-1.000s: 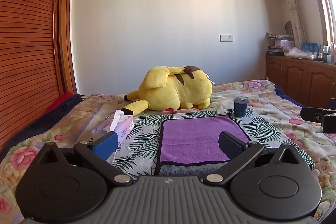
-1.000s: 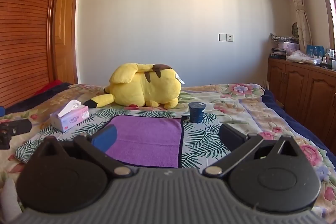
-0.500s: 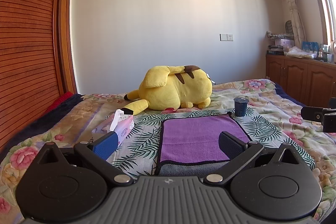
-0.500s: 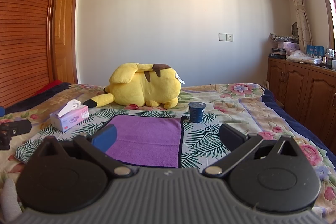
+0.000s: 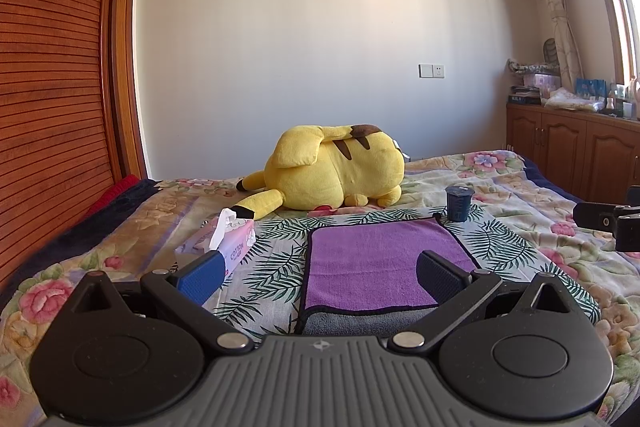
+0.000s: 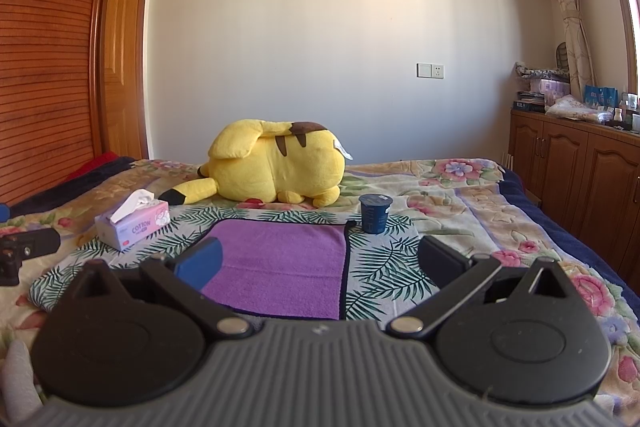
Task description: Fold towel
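Purple towel [image 5: 384, 263] lying flat on the bed [image 5: 520, 239], straight ahead of and between both hand-held grippers, near edge turned over to show a grey underside. Soft, light, limp by the look of it; likely to sag and drag on the bedspread, so best pinched at the near corners along the dark hem. Left hand-held gripper [image 5: 320, 267] spread wide, empty; right hand-held gripper [image 6: 320, 259] likewise wide and empty. Near edge and near corners hidden behind each gripper body; thickness and number of layers hard to judge. Blue cup [image 6: 375, 213] just beyond the far right corner, tissue box [image 5: 228, 247] off to the left.
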### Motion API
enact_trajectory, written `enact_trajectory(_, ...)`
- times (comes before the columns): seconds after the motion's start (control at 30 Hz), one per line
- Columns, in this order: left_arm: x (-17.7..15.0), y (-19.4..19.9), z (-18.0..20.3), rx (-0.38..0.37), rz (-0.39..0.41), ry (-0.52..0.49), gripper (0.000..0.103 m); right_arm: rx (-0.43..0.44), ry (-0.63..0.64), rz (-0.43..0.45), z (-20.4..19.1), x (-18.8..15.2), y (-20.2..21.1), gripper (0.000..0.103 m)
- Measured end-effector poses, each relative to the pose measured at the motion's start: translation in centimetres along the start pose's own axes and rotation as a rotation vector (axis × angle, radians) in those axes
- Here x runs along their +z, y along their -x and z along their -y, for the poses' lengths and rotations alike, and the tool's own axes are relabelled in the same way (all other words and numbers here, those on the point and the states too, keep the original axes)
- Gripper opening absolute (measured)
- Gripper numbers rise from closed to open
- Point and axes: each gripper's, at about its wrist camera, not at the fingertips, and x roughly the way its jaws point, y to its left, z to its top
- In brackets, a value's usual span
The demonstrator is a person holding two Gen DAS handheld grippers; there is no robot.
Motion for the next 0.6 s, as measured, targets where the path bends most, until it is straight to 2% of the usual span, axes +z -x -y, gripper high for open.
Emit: enact_trajectory(0.6, 0.01, -0.17, -0.02, -0.001, -0.003, -0.001, 0.087, 0.001, -0.001, 0.0, 0.01, -0.05, 0.05, 0.103)
